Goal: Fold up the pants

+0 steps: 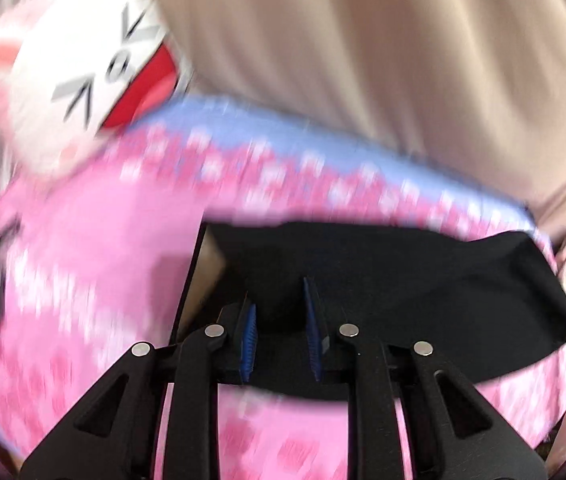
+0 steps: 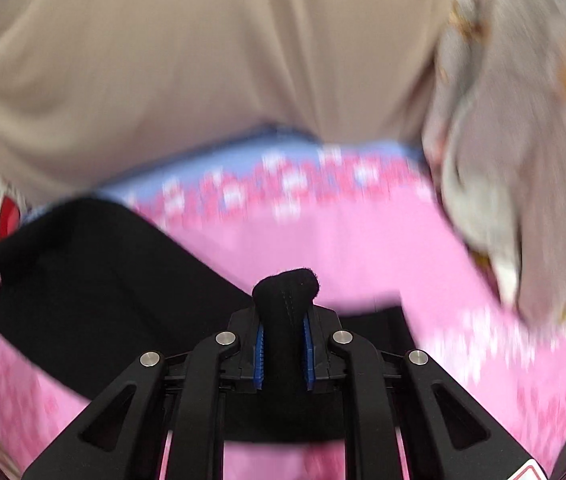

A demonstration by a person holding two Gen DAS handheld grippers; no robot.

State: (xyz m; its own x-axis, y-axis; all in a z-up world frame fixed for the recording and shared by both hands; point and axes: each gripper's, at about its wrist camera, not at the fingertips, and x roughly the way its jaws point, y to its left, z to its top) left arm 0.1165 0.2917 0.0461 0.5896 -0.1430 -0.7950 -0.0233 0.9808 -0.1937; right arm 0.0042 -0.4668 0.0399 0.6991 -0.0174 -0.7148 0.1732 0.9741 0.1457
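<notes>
**Pants gripped on pink bed**

The black pants (image 2: pixel 95 280) lie on the pink bedspread (image 2: pixel 363 248). The right gripper (image 2: pixel 285 354) has its jaws clamped on a bunched fold; the left gripper (image 1: pixel 281 338) has its jaws around the pants' edge, parted.

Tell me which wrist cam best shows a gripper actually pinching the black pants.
Right wrist view. The right gripper is shut on a bunched fold of the pants, sticking up between its blue pads. The left wrist view shows the left gripper over the pants, pads apart, grip unclear.
</notes>
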